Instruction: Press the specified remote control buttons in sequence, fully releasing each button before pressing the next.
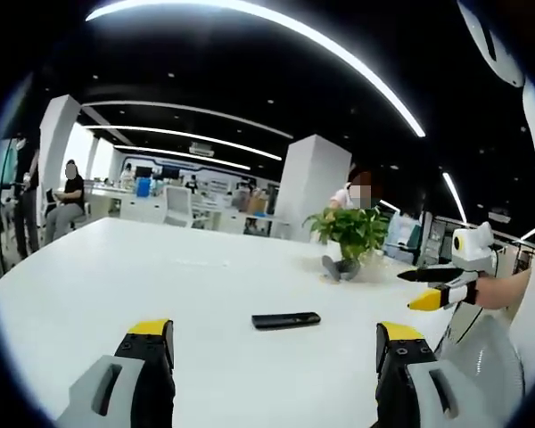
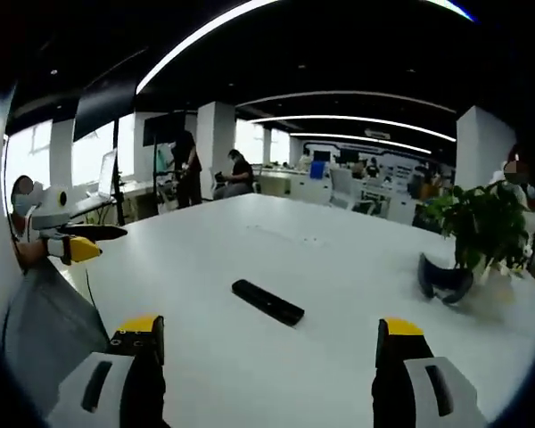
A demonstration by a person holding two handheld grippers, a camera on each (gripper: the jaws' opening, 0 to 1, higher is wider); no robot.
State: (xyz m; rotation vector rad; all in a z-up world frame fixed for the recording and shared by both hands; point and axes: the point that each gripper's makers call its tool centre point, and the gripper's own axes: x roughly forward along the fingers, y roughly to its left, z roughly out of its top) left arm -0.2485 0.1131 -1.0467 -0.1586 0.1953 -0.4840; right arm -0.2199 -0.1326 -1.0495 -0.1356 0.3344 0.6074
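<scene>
A long white table (image 1: 160, 267) fills the middle of the office, and a slim black remote control (image 1: 286, 319) lies flat on it, out in the open, well ahead of both tools and touched by neither. In the left gripper view the left gripper (image 1: 276, 343) is held low over the near edge, its two yellow-tipped jaws spread wide apart with nothing between them; the remote sits beyond that gap, a little right of its middle. The right gripper (image 1: 439, 287) comes in from the right side of that view, held in a person's hand, and its yellow and black tips are parted with nothing between them. In the right gripper view the right gripper (image 2: 272, 343) also stands with its jaws wide and empty, and the remote (image 2: 267, 301) lies at a slant ahead of them, roughly in line with the gap. The left gripper (image 2: 87, 241) shows at the left edge there, its tips parted as well. Farther back on the table stands a leafy potted plant (image 1: 349, 232), with a dark curved object (I cannot tell what it is) (image 2: 443, 278) lying just beside its base. People (image 1: 65, 203) sit and stand at desks in the background, under long curved ceiling lights (image 1: 276, 27).
</scene>
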